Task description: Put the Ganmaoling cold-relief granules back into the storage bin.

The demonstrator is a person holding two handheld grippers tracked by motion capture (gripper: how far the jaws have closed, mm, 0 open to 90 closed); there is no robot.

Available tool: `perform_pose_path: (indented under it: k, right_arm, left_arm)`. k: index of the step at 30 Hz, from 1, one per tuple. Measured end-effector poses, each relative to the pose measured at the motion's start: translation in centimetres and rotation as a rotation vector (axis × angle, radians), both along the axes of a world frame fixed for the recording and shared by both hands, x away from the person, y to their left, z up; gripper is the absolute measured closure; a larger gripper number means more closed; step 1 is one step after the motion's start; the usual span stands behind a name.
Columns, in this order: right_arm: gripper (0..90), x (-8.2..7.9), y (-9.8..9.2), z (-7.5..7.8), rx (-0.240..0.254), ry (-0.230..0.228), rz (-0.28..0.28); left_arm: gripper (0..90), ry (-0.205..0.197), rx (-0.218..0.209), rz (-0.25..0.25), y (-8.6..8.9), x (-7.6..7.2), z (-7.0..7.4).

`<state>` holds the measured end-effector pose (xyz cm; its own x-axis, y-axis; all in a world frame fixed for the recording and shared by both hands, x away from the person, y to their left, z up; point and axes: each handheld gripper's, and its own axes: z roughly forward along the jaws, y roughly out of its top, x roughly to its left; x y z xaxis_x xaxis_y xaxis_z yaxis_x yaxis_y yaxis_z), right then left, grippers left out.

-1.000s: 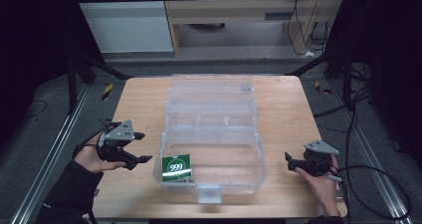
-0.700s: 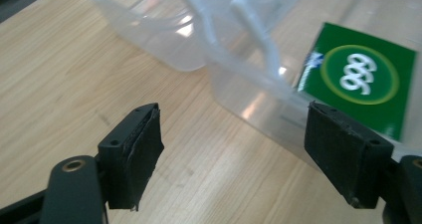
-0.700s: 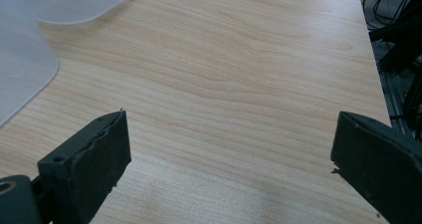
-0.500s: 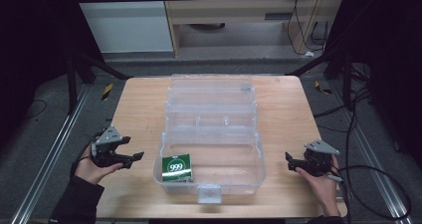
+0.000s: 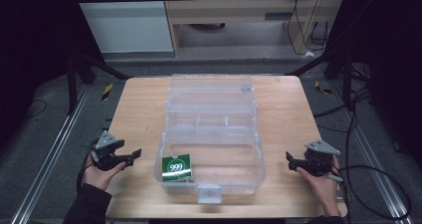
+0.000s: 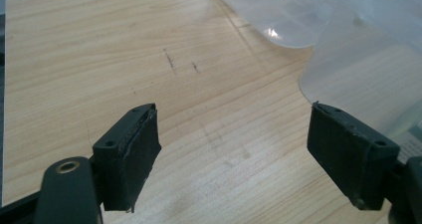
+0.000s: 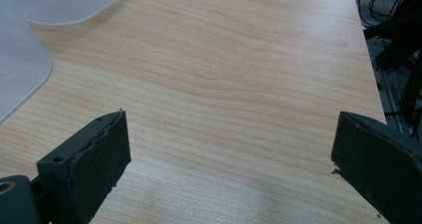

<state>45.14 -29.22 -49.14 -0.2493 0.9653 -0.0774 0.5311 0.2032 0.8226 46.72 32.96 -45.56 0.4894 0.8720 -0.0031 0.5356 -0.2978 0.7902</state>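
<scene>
Both grippers sit idle beside the clear plastic organizer box, which stands open in the middle of the wooden table, its lid tipped back on the far side. The left gripper rests just off the box's near-left corner, jaws spread wide with nothing between them. In the left gripper view that gap frames bare wood, with the box's frosted wall at the right edge. The right gripper lies off the box's near-right corner, a little farther from the wall, jaws equally wide apart and empty in its own view.

Inside the box, in the near-left corner of the front compartment, stands a small green packet marked 999, leaning against the wall. That packet looks to be what the work is about, and the left gripper is the nearer one.

To handle it well, I would say the left gripper should rise over the box's rim rather than push at the wall, since the light plastic could slide on the table. Coming down from above, the jaws should straddle the packet across its thin faces and close gently, because the carton may crush. The right gripper could steady the box's near-right edge meanwhile. Whether the packet sits loose or wedged against the wall I cannot tell.
</scene>
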Motion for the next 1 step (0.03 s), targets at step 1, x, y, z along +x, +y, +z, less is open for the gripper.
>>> perform_pose_path:
  k: [1]
  right_arm:
    - [2.5,0.02,-0.02,-0.01,-0.003,0.001,-0.002]
  left_arm:
    - [20.0,0.004,0.006,0.003,0.06,-0.05,-0.20]
